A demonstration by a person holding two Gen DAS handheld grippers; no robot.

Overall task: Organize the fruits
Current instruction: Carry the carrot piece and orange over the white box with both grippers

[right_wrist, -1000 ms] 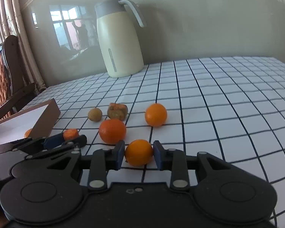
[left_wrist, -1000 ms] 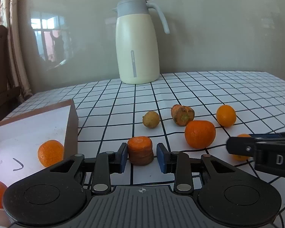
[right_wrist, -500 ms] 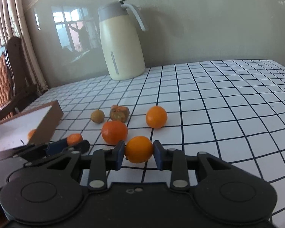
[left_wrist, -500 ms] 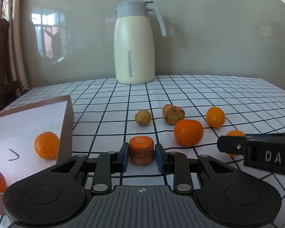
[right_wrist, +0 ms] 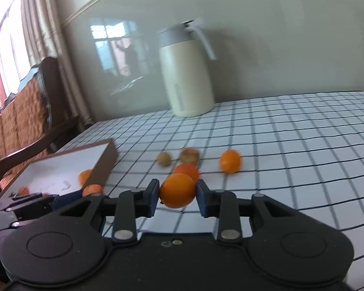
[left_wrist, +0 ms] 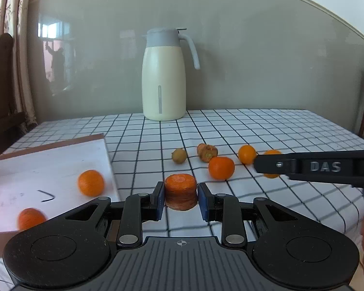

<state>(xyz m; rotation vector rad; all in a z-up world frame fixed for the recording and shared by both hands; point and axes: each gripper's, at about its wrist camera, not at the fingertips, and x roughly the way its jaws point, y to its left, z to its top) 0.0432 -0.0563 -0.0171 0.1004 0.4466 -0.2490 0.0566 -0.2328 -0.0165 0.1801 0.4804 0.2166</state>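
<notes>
Bare tablecloth [left_wrist: 267, 131] right, loose fruit ahead, box wall [right_wrist: 104, 163] left, jug [left_wrist: 163, 77] behind

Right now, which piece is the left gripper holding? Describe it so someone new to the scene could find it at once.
Start at the tall cream jug at the back of the checked table, then come straight toward the camera past the loose fruit. Between the jaws of the left gripper sits a carrot chunk. Unlike the round oranges nearby, it is a short cylinder with a flat cut top.

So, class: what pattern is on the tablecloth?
White tablecloth with a black grid of squares; clearest in the left wrist view.
</notes>
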